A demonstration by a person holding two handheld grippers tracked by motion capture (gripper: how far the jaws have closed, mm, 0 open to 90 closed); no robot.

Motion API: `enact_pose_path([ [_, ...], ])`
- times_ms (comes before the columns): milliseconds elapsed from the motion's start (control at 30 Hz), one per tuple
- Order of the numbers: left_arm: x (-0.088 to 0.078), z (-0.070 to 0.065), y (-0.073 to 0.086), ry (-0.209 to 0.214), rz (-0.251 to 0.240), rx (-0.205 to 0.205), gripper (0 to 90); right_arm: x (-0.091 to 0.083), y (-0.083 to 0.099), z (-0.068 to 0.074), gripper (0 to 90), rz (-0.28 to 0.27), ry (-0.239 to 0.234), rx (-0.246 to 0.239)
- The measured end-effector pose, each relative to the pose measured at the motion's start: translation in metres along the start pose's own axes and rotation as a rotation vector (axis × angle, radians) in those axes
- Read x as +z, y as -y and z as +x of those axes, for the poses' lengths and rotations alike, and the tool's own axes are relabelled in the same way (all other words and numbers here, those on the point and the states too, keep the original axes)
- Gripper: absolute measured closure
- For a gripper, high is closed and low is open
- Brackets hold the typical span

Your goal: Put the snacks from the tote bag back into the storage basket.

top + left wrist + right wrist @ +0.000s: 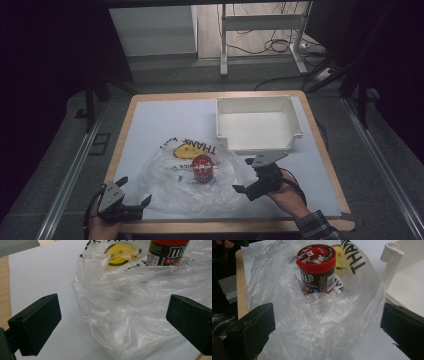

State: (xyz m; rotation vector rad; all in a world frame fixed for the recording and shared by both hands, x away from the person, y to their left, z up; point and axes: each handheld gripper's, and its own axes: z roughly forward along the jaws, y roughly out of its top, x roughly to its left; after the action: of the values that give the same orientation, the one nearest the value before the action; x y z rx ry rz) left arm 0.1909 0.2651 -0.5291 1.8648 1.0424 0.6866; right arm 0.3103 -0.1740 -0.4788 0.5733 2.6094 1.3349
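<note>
High view: candy jar stands on plastic bag; white bin empty.

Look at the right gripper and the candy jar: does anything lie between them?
Yes. Crumpled folds of the clear plastic bag lie between the open right gripper and the candy jar, which stands upright on the bag. The jar's lid and upper side are bare; the film rises only across its base. The left gripper faces the same bag.

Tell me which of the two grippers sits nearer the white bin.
The right gripper: it hovers just in front of the white bin, while the left gripper is at the table's near left corner.
</note>
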Motion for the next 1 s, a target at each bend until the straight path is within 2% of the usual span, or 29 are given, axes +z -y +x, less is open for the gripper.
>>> enact_pose_path([
  [267, -0.001, 0.000, 0.000, 0.011, -0.018, -0.002, 0.0, 0.005, -0.004, -0.001, 0.0, 0.024, -0.007, 0.009],
  [467, -0.001, -0.001, -0.001, 0.010, -0.017, 0.003, 0.0, 0.008, -0.006, 0.000, 0.0, 0.041, -0.010, -0.006],
  [533, -0.001, -0.001, -0.001, 0.007, -0.016, 0.005, 0.0, 0.009, -0.006, 0.000, 0.0, 0.044, -0.011, -0.003],
  [600, -0.001, -0.001, 0.000, 0.007, -0.016, 0.006, 0.0, 0.010, -0.007, -0.002, 0.0, 0.046, -0.032, 0.018],
  [800, -0.001, -0.001, -0.001, 0.007, -0.018, 0.007, 0.0, 0.012, -0.009, -0.001, 0.0, 0.047, -0.025, 0.010],
  [1000, -0.001, -0.001, -0.001, 0.006, -0.018, 0.007, 0.0, 0.020, -0.012, 0.001, 0.0, 0.075, -0.022, 0.002],
])
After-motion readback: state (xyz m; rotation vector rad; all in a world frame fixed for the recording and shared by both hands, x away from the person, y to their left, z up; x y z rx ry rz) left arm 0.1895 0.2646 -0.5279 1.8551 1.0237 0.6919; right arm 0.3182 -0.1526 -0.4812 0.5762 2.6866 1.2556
